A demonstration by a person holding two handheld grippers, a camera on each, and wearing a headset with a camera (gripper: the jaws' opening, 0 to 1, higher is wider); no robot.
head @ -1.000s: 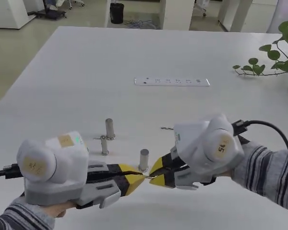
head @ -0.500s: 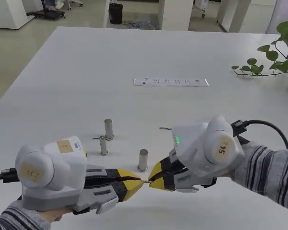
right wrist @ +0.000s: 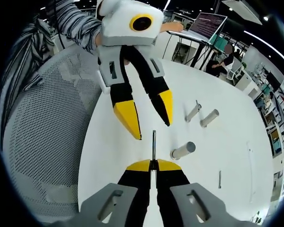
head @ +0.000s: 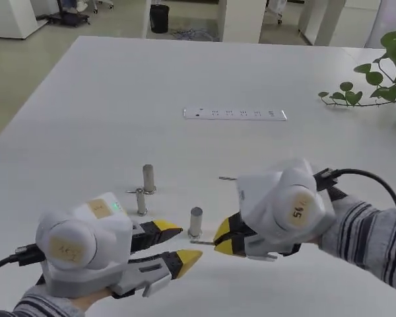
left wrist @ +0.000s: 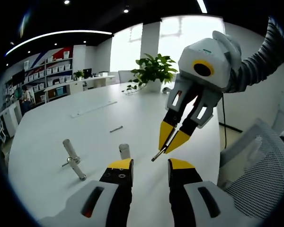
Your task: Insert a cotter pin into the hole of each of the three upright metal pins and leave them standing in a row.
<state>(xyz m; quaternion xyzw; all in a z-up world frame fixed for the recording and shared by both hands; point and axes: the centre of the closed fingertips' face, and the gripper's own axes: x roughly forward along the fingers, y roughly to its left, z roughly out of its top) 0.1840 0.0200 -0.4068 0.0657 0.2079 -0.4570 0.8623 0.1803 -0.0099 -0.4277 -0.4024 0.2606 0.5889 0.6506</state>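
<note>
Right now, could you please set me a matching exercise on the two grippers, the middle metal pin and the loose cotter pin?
1 left gripper
2 right gripper
3 middle metal pin
4 loose cotter pin

A lying on the table
B open
C carries an inserted cotter pin
D shut on the held cotter pin

Pairs: 1-B, 2-D, 3-C, 4-A
</note>
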